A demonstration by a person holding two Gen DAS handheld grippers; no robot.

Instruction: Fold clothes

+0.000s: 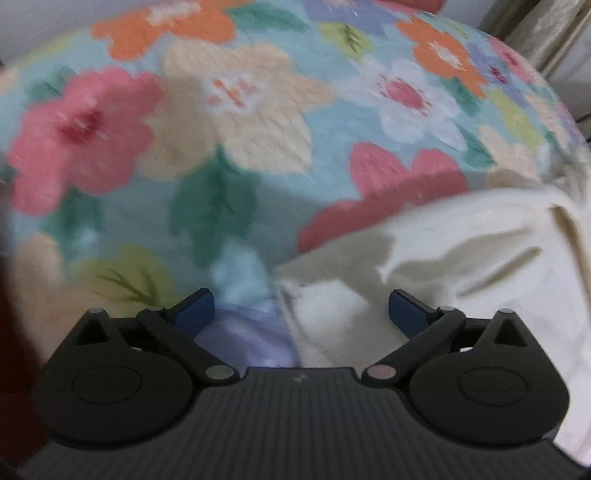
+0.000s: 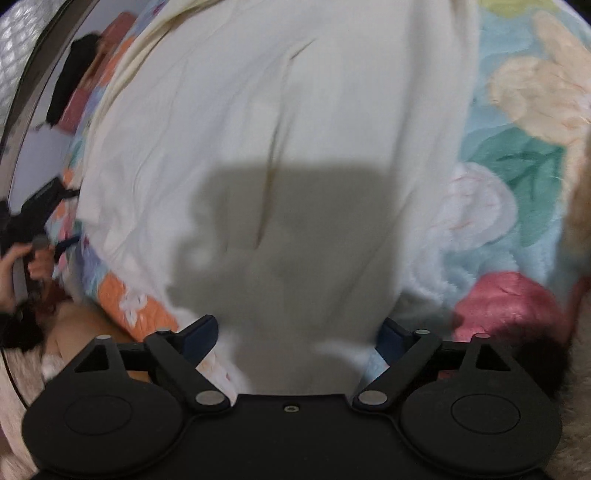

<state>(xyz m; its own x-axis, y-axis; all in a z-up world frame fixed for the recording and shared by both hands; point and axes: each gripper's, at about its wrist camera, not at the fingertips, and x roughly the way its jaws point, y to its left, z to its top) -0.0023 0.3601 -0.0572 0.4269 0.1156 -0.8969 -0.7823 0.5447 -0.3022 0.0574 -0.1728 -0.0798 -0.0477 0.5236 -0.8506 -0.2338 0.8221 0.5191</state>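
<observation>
A cream-white garment (image 2: 277, 110) lies spread on a floral fleece blanket (image 1: 221, 147). In the left wrist view only its rumpled edge (image 1: 461, 251) shows at lower right. My left gripper (image 1: 301, 306) points down at that edge, open, with a corner of the cloth under the gap, nearer the right finger (image 1: 406, 310). My right gripper (image 2: 297, 328) hangs over the garment's near end, open wide, its shadow on the cloth. The cloth lies flat between its blue pads and they do not press it. At the far left of the right wrist view a hand (image 2: 18, 266) holds the other gripper.
The floral blanket (image 2: 517, 166) runs past the garment on the right. A pale curtain (image 1: 535, 29) hangs beyond the blanket's far right corner. A black object (image 2: 70, 74) and pink items lie at the far end. Beige fluffy fabric (image 2: 580, 387) borders the right edge.
</observation>
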